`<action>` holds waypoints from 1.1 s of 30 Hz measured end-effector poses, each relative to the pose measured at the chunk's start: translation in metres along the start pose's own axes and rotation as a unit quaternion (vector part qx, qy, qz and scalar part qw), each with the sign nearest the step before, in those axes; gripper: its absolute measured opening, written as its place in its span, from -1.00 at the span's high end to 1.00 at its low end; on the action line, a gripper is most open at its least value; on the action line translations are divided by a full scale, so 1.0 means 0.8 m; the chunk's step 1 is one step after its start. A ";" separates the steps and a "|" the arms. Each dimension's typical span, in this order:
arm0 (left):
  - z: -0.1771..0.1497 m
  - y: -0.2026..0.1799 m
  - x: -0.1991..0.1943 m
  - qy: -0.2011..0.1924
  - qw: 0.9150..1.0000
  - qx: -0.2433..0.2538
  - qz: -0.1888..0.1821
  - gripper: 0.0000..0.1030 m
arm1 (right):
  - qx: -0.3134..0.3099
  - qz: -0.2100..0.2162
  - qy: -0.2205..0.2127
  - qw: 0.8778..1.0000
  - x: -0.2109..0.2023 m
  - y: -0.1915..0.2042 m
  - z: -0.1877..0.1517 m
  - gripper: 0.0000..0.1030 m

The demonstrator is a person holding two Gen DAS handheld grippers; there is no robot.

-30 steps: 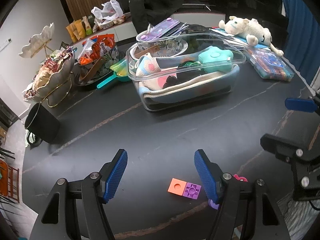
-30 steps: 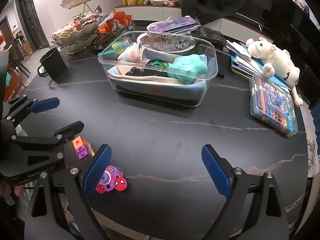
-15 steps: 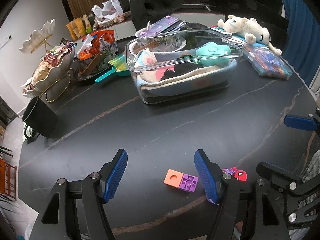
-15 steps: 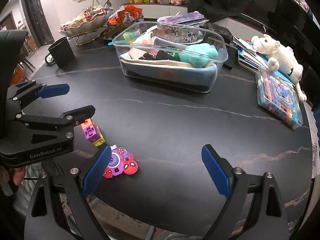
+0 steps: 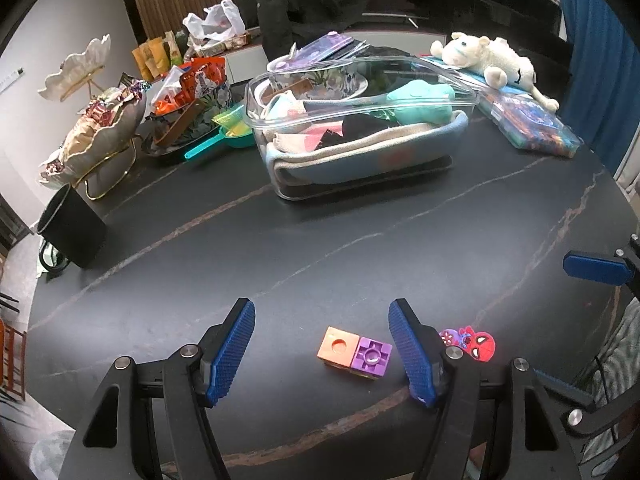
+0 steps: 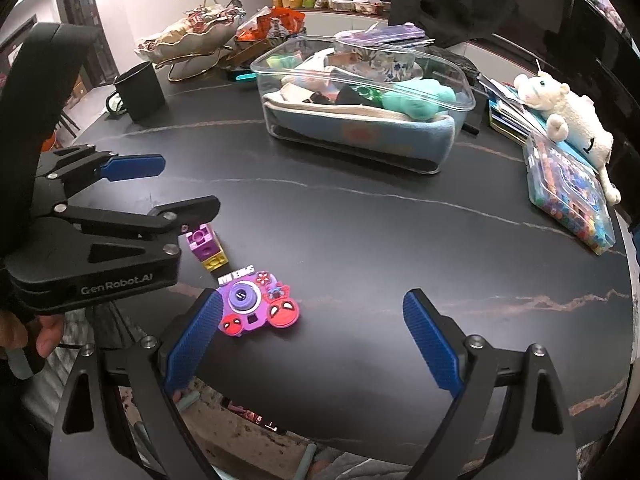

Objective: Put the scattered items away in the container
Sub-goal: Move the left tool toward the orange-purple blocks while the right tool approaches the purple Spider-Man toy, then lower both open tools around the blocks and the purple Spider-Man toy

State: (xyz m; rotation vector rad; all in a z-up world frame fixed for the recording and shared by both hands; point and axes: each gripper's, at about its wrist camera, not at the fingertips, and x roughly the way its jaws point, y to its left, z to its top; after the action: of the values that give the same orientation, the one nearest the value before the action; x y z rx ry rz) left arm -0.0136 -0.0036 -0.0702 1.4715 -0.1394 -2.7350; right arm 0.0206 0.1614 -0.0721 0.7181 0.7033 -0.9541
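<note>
Left gripper (image 5: 322, 348), fingers wide and empty, brackets the joined blocks (image 5: 355, 353) at lower centre of the desk (image 5: 320, 240); their long axis spans the gap. Right gripper (image 6: 312, 336), also wide, stands beside the toy (image 6: 258, 306); the container (image 5: 360, 136) lies at upper centre.

Bystanders on the dark worktop (image 5: 360, 240)

A black mug (image 5: 72, 232) is set near the left edge. A shell-shaped dish (image 5: 100, 128) of sweets is seen behind it. At the far right, a plush lamb (image 6: 568, 116) is laid on books (image 6: 504, 112), just beside a box of beads (image 6: 568, 192).
</note>
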 end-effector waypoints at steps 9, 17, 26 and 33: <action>-0.009 -0.001 0.007 0.005 1.000 0.001 -0.004 -0.28 | -0.006 0.016 0.005 1.000 0.008 0.014 -0.009 -0.75; -0.016 0.000 0.011 0.009 1.000 0.003 -0.009 -0.28 | -0.017 0.023 0.017 0.999 0.019 0.026 -0.017 -0.75; -0.019 0.004 0.004 0.002 1.000 -0.003 -0.018 -0.28 | -0.024 0.024 0.027 0.999 0.035 0.032 -0.019 -0.75; -0.021 -0.003 0.006 0.004 1.000 0.005 -0.027 -0.28 | -0.024 0.020 0.028 0.999 0.041 0.033 -0.019 -0.75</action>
State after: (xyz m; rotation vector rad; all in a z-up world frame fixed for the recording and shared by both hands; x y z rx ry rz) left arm -0.0021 -0.0028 -0.0837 1.5102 -0.1155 -2.7742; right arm 0.0543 0.1688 -0.1004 0.7164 0.7571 -0.8809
